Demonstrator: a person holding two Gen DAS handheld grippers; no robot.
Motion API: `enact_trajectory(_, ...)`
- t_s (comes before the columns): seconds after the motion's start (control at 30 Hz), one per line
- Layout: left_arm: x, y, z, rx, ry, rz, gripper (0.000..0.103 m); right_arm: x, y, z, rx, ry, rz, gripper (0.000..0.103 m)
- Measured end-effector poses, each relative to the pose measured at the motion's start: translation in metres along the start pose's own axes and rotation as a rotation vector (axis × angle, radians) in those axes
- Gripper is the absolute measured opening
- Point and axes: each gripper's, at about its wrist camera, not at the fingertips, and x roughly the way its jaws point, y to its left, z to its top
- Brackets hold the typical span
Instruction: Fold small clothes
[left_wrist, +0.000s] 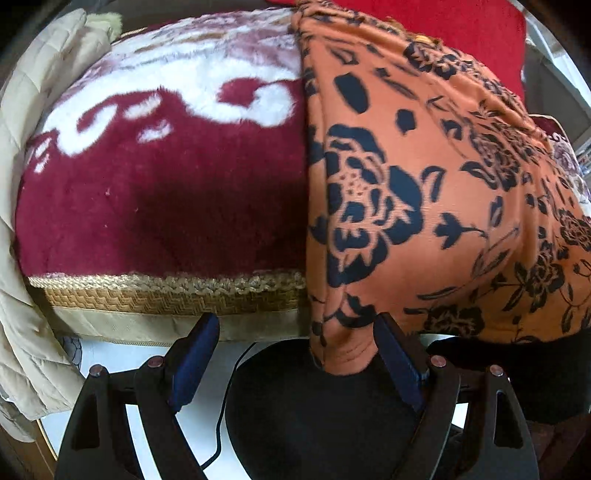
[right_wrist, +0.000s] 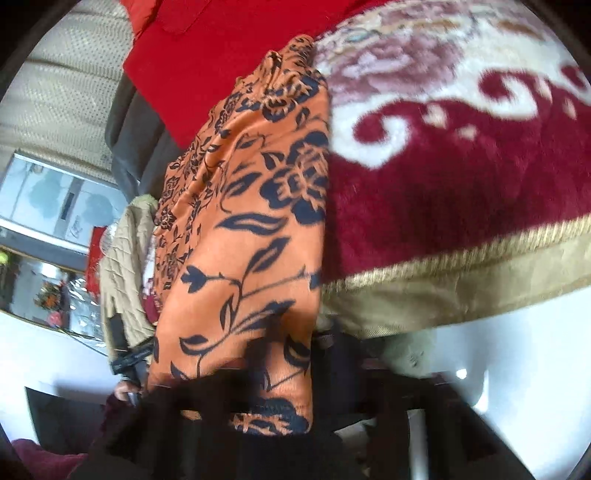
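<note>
I've got the orange flowered garment (left_wrist: 424, 192) draped over the front edge of the bed, across the red blanket (left_wrist: 166, 192). My left gripper (left_wrist: 295, 354) stands wide, gripping nothing; the hem hangs between its fingers. The right gripper (right_wrist: 295, 417) is blurred (jaws look parted, cloth lying over them), nothing clamped, so the fold can rest.

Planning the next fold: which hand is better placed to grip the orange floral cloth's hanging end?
Likely the left: its open gripper has the orange floral cloth hanging between its fingers. The right gripper's fingers are blurred.
</note>
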Motion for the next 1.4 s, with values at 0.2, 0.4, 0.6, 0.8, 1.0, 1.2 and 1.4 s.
enact_trajectory(0.2, 0.007, 0.007, 0.002, -0.06, -0.009, -0.064, 0.086, -0.003, -0.009, -0.003, 0.06, -0.068, 0.074, 0.084)
enact_trajectory(0.4, 0.002, 0.022, -0.004, -0.086, -0.044, -0.104, 0.063, 0.021, -0.001, 0.009, 0.078, -0.045, 0.089, 0.078)
enact_trajectory(0.6, -0.01, 0.018, -0.018, -0.039, -0.04, -0.167, 0.012, 0.029, 0.04, 0.009, -0.083, -0.049, -0.012, 0.014)
enact_trajectory(0.8, -0.017, 0.02, -0.02, -0.043, -0.046, -0.195, 0.038, 0.008, 0.071, 0.016, -0.185, -0.106, 0.008, 0.013)
enact_trajectory(1.0, -0.013, 0.02, -0.017, -0.045, -0.032, -0.182, 0.066, 0.028, 0.045, 0.014, -0.062, 0.025, -0.003, 0.025)
enact_trajectory(1.2, -0.001, 0.002, -0.008, -0.027, -0.008, -0.206, 0.02, 0.039, 0.037, 0.01, -0.009, 0.04, 0.054, 0.083)
enact_trajectory(1.4, 0.0, -0.017, -0.001, 0.0, -0.019, -0.226, 0.007, 0.044, 0.057, 0.011, -0.145, 0.029, -0.01, 0.015)
